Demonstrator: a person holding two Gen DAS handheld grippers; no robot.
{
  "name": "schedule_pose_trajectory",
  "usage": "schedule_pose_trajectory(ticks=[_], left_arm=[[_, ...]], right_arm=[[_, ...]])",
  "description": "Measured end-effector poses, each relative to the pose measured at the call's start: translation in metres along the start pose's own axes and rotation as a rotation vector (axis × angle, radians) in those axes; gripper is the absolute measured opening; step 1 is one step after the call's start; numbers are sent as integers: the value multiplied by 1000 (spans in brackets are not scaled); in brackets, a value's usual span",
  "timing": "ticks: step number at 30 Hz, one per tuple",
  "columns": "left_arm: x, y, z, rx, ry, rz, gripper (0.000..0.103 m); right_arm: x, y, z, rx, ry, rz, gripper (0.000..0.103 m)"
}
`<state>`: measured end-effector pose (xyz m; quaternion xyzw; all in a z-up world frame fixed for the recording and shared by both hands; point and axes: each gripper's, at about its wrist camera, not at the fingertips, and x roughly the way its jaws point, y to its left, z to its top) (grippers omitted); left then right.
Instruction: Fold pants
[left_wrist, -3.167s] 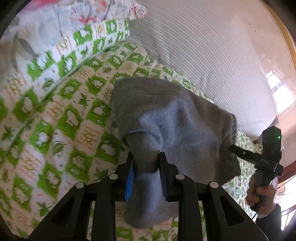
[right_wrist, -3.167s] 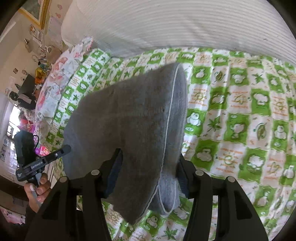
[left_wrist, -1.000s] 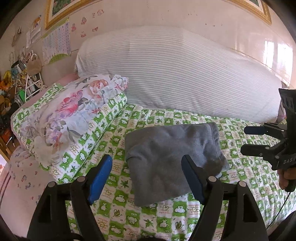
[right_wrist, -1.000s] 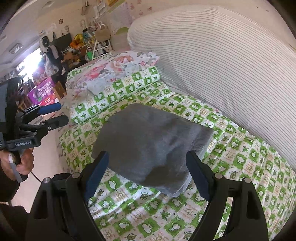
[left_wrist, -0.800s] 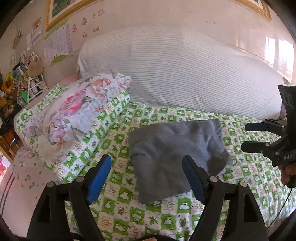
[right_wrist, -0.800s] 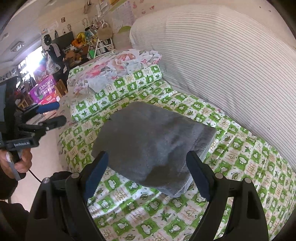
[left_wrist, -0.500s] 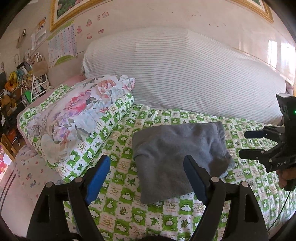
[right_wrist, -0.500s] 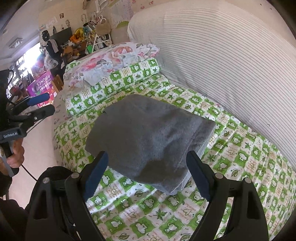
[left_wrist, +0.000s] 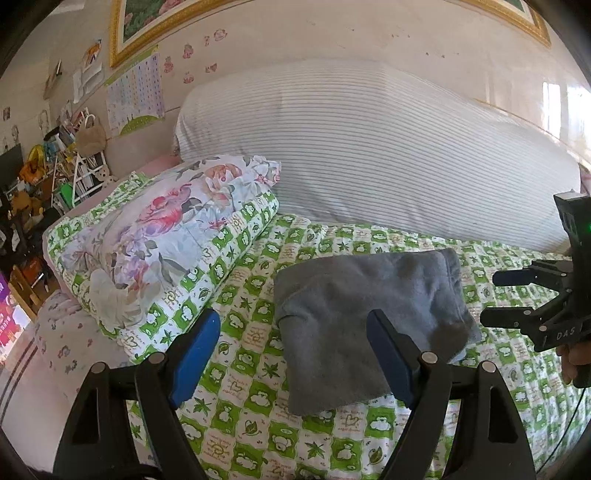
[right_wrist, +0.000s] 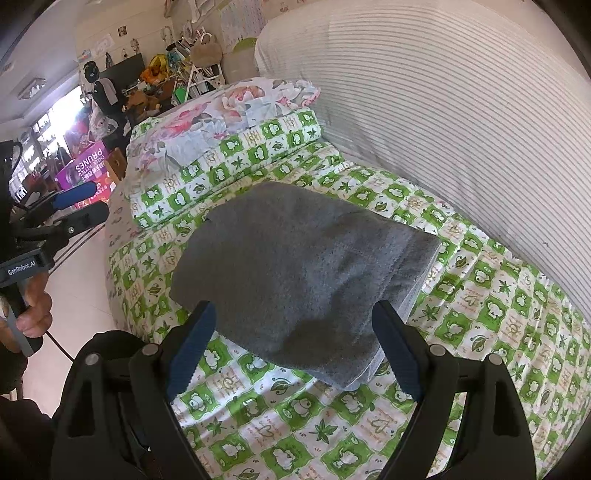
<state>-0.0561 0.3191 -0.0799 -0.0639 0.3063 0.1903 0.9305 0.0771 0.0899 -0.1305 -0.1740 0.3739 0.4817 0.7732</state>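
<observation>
The grey pants (left_wrist: 364, 306) lie folded into a compact rectangle on the green-and-white patterned bedspread (left_wrist: 258, 417). My left gripper (left_wrist: 291, 350) hovers in front of them, jaws wide open, nothing between the blue pads. From the other side my right gripper (right_wrist: 293, 343) also stands open above the near edge of the grey pants (right_wrist: 295, 266), not touching the cloth. Each gripper shows in the other's view: the right gripper (left_wrist: 498, 299) at the right edge, the left gripper (right_wrist: 83, 205) at the left edge, both held by hands.
A floral pillow on a folded green quilt (left_wrist: 166, 240) lies left of the pants. A big striped white bolster (left_wrist: 388, 147) runs along the wall behind. The bed's edge drops to a pale floor (right_wrist: 77, 295). Cluttered shelves and boxes (right_wrist: 88, 166) stand beyond.
About three seconds ago both grippers were shut on the grey cloth. Since then they have let go and pulled back; over the last second both stay open, views shifting only slightly.
</observation>
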Motion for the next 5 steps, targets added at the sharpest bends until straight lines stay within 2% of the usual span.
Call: schedule_pose_trajectory(ticks=[5], left_arm=[[5, 2, 1, -16, 15, -5, 82]], right_arm=[[4, -3, -1, 10, 4, 9, 86]])
